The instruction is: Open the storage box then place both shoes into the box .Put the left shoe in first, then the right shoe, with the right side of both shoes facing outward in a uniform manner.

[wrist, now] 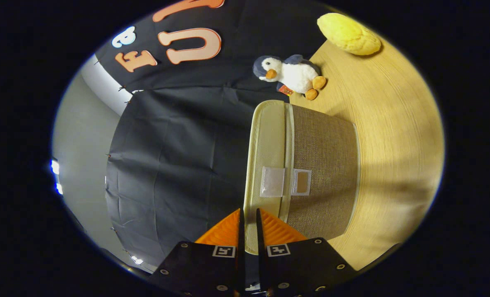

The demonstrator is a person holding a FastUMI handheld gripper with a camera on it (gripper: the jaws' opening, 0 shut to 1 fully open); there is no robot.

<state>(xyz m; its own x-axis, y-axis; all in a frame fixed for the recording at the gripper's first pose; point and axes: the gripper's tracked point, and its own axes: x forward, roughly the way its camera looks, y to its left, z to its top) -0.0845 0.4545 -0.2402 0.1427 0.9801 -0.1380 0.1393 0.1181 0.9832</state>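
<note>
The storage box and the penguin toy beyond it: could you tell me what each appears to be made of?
The storage box looks like coarse woven fabric, burlap-like and matte, judging by its visible weave; its pale lid seems a smoother cloth with stitched edging. The penguin toy looks like soft plush, its surface fuzzy. The gripper has its fingers nearly closed, just before the lid's edge, holding nothing.

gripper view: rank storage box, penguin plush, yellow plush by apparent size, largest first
1. storage box, by far the largest; it sits just ahead of the tongs, so nearness inflates it.
2-3. penguin plush and yellow plush beyond the box look about alike; not ranking them.
The tongs' fingers are nearly closed at the box's lid edge.
</note>
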